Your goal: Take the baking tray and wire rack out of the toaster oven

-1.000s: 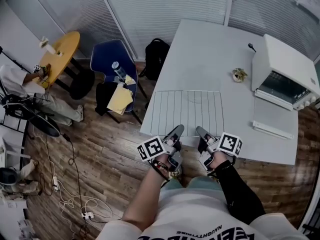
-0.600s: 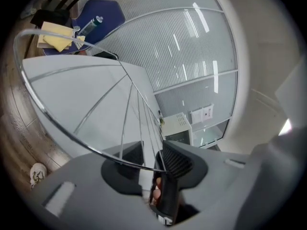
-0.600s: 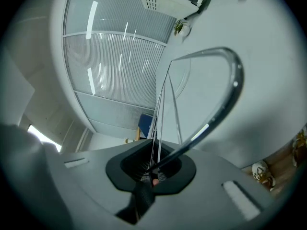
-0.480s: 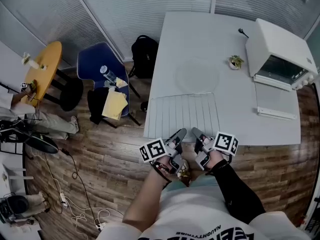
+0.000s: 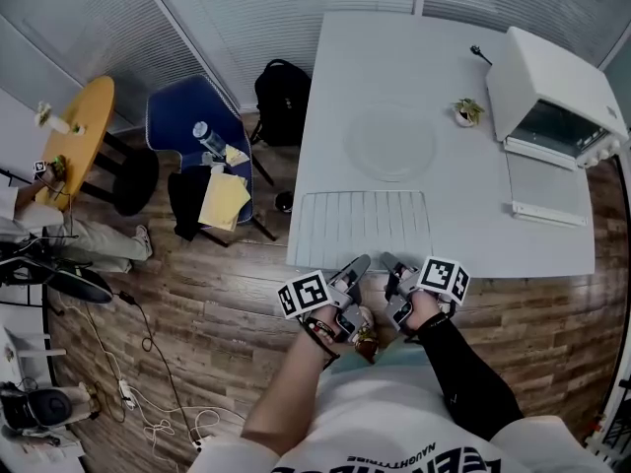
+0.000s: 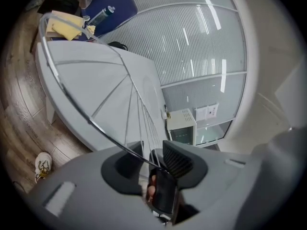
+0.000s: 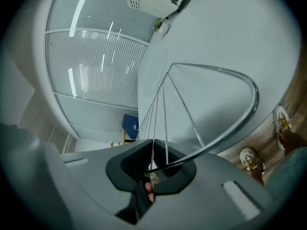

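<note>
The wire rack (image 5: pixel 363 227) lies flat on the white table (image 5: pixel 394 67), at its near edge. My left gripper (image 5: pixel 355 269) and right gripper (image 5: pixel 392 269) sit side by side at the rack's near rim. In the left gripper view the rim wire (image 6: pixel 92 121) runs between the jaws of the left gripper (image 6: pixel 153 159); they have just been opening and a small gap shows. The right gripper (image 7: pixel 156 164) is shut on the rim wire (image 7: pixel 255 97). The white toaster oven (image 5: pixel 552 87) stands at the back right with its door (image 5: pixel 550 190) folded down.
A small potted plant (image 5: pixel 465 113) stands left of the oven, and a faint round disc (image 5: pixel 391 144) lies mid-table. Left of the table are a blue chair (image 5: pixel 202 131) with a bottle and yellow cloths, a black backpack (image 5: pixel 281 92) and a yellow round table (image 5: pixel 79 131).
Both grippers have come down with the rack, whose near rim now sits at the table's near edge. The head camera has shifted, so the table sits higher in view.
</note>
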`<state>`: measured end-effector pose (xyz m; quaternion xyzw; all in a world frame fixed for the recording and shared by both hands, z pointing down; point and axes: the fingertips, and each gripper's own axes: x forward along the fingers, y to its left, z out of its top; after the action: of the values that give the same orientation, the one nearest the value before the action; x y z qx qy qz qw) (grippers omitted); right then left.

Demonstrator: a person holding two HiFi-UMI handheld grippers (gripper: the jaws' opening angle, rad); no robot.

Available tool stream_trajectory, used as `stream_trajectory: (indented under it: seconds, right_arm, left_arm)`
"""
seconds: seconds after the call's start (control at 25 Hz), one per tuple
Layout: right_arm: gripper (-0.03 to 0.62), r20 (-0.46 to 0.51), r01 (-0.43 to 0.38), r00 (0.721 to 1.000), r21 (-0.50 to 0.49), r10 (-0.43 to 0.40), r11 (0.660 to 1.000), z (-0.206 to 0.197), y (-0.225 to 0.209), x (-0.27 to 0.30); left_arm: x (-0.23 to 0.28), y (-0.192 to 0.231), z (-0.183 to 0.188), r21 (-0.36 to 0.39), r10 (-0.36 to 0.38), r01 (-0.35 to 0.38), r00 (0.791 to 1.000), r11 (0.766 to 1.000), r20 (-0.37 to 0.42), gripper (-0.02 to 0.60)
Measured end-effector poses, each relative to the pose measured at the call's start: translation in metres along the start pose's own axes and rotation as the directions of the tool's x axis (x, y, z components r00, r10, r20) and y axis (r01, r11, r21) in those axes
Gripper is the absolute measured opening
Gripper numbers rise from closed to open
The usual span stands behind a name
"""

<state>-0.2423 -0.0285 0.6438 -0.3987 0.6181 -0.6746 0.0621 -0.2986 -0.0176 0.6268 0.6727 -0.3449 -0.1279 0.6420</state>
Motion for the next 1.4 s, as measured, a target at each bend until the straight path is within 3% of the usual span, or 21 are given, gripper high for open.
stream_trajectory:
  seconds: [0.24, 0.36, 0.56, 0.88, 1.4]
  right_arm:
    - [0.009, 0.022, 0.058, 0.998, -0.08, -0.057, 0.995, 0.001, -0.003, 0.003]
    - [0.017, -0.012, 0.049, 0.999, -0.113, -0.05, 0.992, -0.008, 0.001, 0.004]
    - [0.1, -0.063, 0.044, 0.997, -0.162, -0.054, 0.986, -0.02, 0.006, 0.003]
    - [0.137, -0.106, 0.005, 0.994, -0.175, -0.023, 0.985, -0.035, 0.007, -0.001]
    - [0.166, -0.187, 0.128, 0.968, -0.21, -0.169, 0.969, -0.056, -0.027, -0.007]
  left_arm:
    - [-0.002, 0.009, -0.005, -0.003, 0.028, -0.028, 0.999, 1.0, -0.046, 0.126]
    - [-0.002, 0.011, -0.011, 0.009, 0.04, -0.039, 0.996, 0.999, -0.081, 0.126]
    - [-0.003, 0.009, -0.012, 0.011, 0.035, -0.034, 0.995, 0.999, -0.094, 0.126]
    - [-0.007, 0.019, -0.004, -0.004, 0.073, -0.074, 0.994, 0.997, -0.078, 0.126]
    - [-0.012, 0.056, -0.033, 0.039, 0.235, -0.232, 0.947, 0.972, -0.219, 0.148]
